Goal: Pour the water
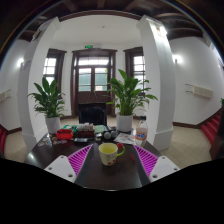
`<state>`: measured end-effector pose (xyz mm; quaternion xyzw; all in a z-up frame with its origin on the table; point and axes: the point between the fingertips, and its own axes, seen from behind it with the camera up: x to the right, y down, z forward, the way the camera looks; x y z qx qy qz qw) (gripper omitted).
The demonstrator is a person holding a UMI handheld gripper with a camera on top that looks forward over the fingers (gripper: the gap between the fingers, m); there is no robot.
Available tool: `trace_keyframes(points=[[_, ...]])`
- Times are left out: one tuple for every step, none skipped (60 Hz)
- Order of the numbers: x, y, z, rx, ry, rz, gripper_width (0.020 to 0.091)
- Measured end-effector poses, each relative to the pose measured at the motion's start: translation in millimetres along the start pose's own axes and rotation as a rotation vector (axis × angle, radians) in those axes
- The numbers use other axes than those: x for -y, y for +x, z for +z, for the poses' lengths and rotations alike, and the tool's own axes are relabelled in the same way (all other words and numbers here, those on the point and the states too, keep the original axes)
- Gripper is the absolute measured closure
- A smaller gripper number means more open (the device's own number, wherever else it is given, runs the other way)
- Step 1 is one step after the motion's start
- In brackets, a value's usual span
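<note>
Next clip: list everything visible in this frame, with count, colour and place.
Cup: one, yellow, on the table between the claw's fingers, gaps either side.
Table: one, dark, round.
Tea things: several, red and dark, far side of table; details unclear.
Potted plants: two, green in white pots, beyond the table.
Pillars: two, white.
Door: one, dark-framed, at back.
Claw: one, open, pink pads.

The hand-held gripper [109, 163] stood open, its 2 pink pads [79, 158] flanking a yellow cup [109, 152] on the dark counter [105, 175]; beyond sat red tea ware [65, 133], then 2 potted plants [47, 100] beside a doorway [93, 78]
</note>
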<state>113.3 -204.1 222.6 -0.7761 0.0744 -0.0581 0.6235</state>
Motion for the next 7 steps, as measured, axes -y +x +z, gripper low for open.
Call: trace_keyframes(points=[[-0.2,-1.4,0.1,0.001,-0.002,-0.003,0.0322],[-0.4,-2.7,0.0,0.002,-0.004,-0.005,0.0321],[-0.8,-3.5,0.4,0.003,-0.006,-0.007,0.0321],[-1.4,-4.6,0.3,0.003,-0.008,-0.008,0.0321],[-2.0,-5.2,0.6,0.002,-0.009,-0.009,0.0321],[-2.4,-5.7,0.8,0.001,-0.010,-0.011,0.0321],[-2.9,-3.2,0.4,0.001,-0.011,-0.012,0.0322]])
